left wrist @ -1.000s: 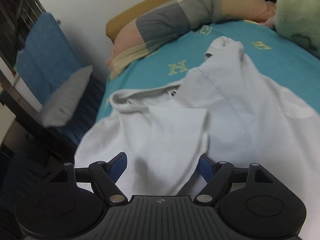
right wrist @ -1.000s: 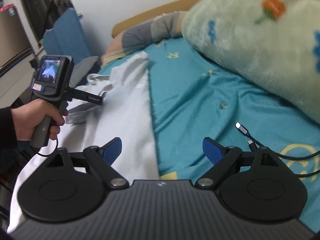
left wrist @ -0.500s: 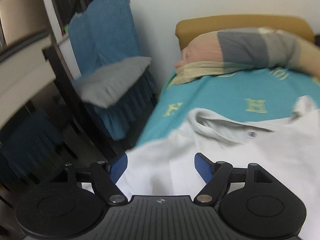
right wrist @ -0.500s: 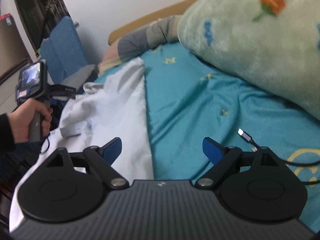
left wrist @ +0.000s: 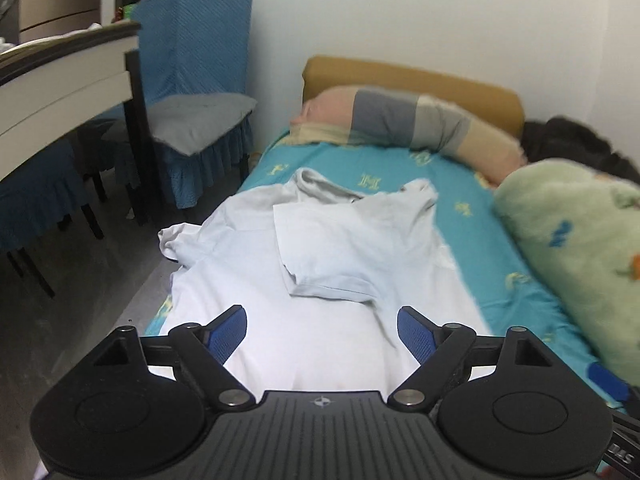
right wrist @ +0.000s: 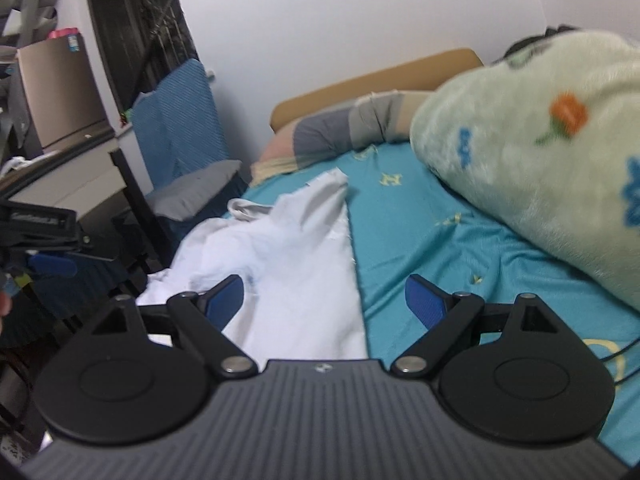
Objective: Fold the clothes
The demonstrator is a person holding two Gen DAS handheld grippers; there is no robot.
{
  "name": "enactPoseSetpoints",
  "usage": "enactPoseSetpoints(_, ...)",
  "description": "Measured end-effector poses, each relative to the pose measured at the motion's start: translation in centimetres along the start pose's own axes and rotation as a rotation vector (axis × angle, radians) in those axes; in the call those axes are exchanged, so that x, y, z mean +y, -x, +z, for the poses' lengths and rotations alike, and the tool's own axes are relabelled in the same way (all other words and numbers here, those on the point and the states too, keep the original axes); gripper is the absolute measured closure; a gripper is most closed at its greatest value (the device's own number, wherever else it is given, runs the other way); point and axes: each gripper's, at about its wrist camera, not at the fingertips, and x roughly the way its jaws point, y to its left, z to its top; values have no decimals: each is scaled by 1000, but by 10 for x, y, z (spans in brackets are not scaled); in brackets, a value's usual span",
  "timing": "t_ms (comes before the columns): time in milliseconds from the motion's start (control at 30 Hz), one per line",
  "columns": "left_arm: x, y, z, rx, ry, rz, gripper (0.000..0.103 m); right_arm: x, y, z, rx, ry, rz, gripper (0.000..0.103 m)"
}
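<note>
White shirt (left wrist: 320, 280) beyond left gripper (left wrist: 322, 330)

Dim, even indoor light, cool cast; source not visible. White shirt (left wrist: 320, 280) blown out to glare nearest left gripper (left wrist: 322, 330). Shadows soft, darkest under desk (left wrist: 68, 92) left of shirt. Strong fisheye bending, black corners. Right wrist view softer: motion blur on green blanket (right wrist: 540, 168) right of shirt.

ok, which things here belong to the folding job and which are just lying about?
Job: white shirt, left hand-held gripper, right hand-held gripper.
Lying about: green blanket, striped pillow, blue chair, black cable.
</note>
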Motion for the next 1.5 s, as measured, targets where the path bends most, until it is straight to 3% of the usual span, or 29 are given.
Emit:
enactPoseSetpoints(200, -18, 90, -44, -41, -1, -63, 7, 22, 51, -2, 11, 33, 16, 14)
enactPoseSetpoints(400, -30, 85, -85, 140, -3, -194, 11, 30, 70, -3, 34, 43, -13, 14)
enactPoseSetpoints(567, -26, 62, -113, 305, 71, -260, 17, 28, 78, -2, 22, 29, -22, 14)
enactPoseSetpoints(733, -26, 30, -140, 452, 106, -288, 33, 24, 73, -3, 34, 9, -24, 14)
enactPoseSetpoints(933, -23, 7, -154, 521, 136, -315, 51, 21, 65, -5, 52, -9, -20, 14)
enactPoseSetpoints(1067, -24, 8, -156, 535, 130, -341, 64, 17, 62, -4, 57, -29, -12, 14)
enactPoseSetpoints(1300, -26, 12, -159, 553, 124, -379, 99, 13, 59, -4, 68, -59, 10, 14)
enactPoseSetpoints(1500, -7, 37, -149, 502, 128, -261, 100, 15, 62, -2, 66, -49, 18, 14)
